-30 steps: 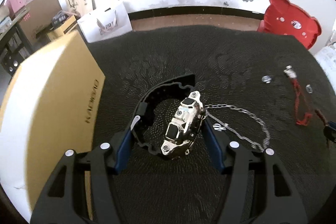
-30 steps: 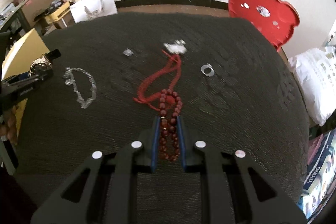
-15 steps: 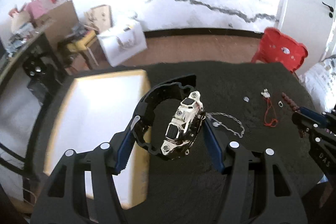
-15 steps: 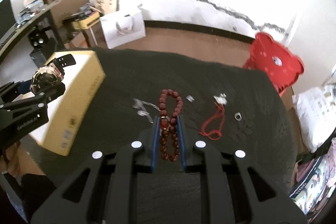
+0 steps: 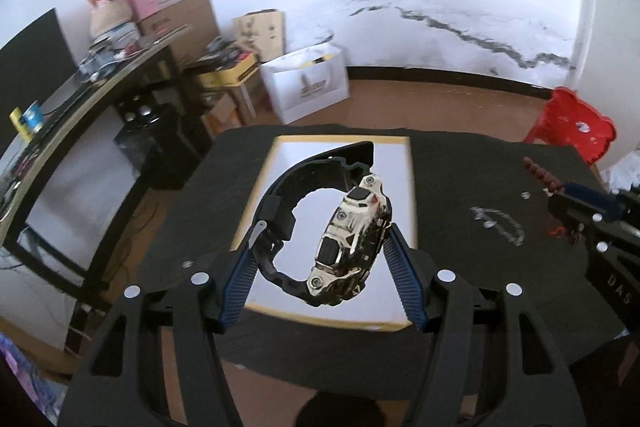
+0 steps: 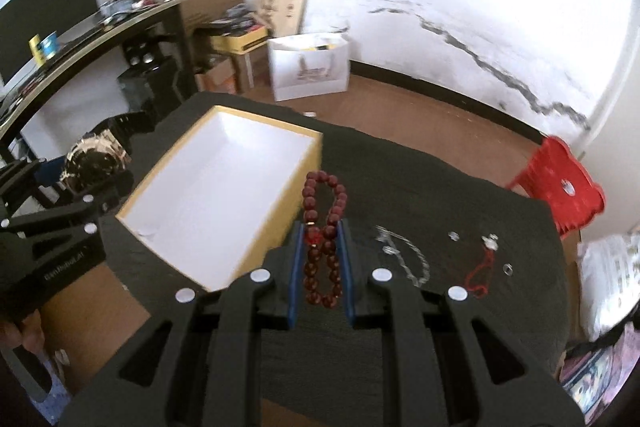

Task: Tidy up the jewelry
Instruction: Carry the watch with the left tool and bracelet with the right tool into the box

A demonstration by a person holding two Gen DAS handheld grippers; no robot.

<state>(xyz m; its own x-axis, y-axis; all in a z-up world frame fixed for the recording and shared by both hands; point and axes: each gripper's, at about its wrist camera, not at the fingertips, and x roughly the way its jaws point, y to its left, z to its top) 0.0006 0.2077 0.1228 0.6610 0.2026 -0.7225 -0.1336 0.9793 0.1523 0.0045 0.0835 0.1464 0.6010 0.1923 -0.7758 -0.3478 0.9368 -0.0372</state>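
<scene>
My left gripper (image 5: pixel 320 247) is shut on a chunky watch (image 5: pixel 352 239) with a shiny metal case and black strap, held in the air above the open yellow box (image 5: pixel 404 163) with its white inside. My right gripper (image 6: pixel 322 247) is shut on a dark red bead bracelet (image 6: pixel 324 235), raised over the black cloth just right of the yellow box (image 6: pixel 224 195). In the right wrist view the watch (image 6: pixel 96 159) and left gripper show at far left. A silver chain (image 6: pixel 408 259), a red cord with a charm (image 6: pixel 480 271) and small rings (image 6: pixel 508 269) lie on the cloth.
The black-clothed table (image 6: pixel 440 195) drops off at its front and left edges. A red stool (image 6: pixel 560 191) stands past its far right corner. A dark desk (image 5: pixel 80 95), cardboard boxes and a white paper bag (image 5: pixel 308 87) fill the room's left side.
Both grippers have risen well above the table and swung left with their loads; the watch now hangs over the open box, and the bracelet has come off the cloth beside it.
</scene>
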